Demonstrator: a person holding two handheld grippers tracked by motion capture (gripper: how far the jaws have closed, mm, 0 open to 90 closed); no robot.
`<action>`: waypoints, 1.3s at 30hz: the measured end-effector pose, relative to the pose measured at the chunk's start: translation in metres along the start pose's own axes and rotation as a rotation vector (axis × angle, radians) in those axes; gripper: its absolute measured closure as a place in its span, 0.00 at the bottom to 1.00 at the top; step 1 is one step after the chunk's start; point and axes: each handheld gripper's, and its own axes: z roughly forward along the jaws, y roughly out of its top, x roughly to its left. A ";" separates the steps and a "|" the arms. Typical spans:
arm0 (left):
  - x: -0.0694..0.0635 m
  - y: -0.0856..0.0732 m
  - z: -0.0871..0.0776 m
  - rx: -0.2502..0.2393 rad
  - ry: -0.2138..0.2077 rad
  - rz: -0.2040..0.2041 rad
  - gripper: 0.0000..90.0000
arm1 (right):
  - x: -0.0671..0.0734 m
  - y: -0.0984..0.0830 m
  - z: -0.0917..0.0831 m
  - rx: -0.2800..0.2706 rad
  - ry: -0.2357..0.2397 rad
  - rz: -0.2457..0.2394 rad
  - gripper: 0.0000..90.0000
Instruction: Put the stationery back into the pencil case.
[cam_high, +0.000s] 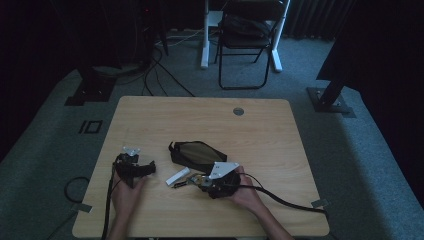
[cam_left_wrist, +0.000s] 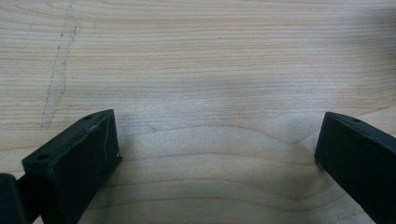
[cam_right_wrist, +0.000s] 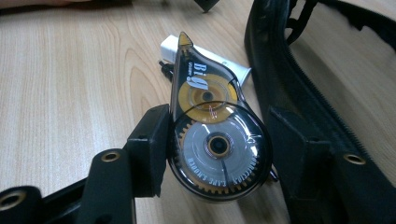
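Right gripper view: right gripper (cam_right_wrist: 212, 149) jaws clamped on round body of correction tape dispenser (cam_right_wrist: 212, 135), just beside open pencil case (cam_right_wrist: 299, 74) w/ white eraser (cam_right_wrist: 233, 65) behind; curved shell could squirt out if grip's off-centre.

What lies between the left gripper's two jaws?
Nothing: the left gripper stands open over bare wooden table, as the left gripper view shows.

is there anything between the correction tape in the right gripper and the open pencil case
Nothing visible. The right gripper holds the correction tape right beside the black pencil case, whose zipped mouth lies open. A white eraser lies behind the tape's tip, off that path.
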 end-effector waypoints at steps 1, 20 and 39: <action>0.000 0.000 0.000 0.000 0.000 0.000 0.00 | 0.000 0.000 0.000 0.000 0.000 0.000 0.46; 0.000 0.000 0.000 0.000 0.000 0.000 0.00 | -0.015 0.011 -0.020 -0.039 -0.008 0.025 0.46; 0.000 0.000 0.000 0.000 0.000 0.000 0.00 | -0.028 0.028 -0.030 -0.058 -0.046 0.019 0.46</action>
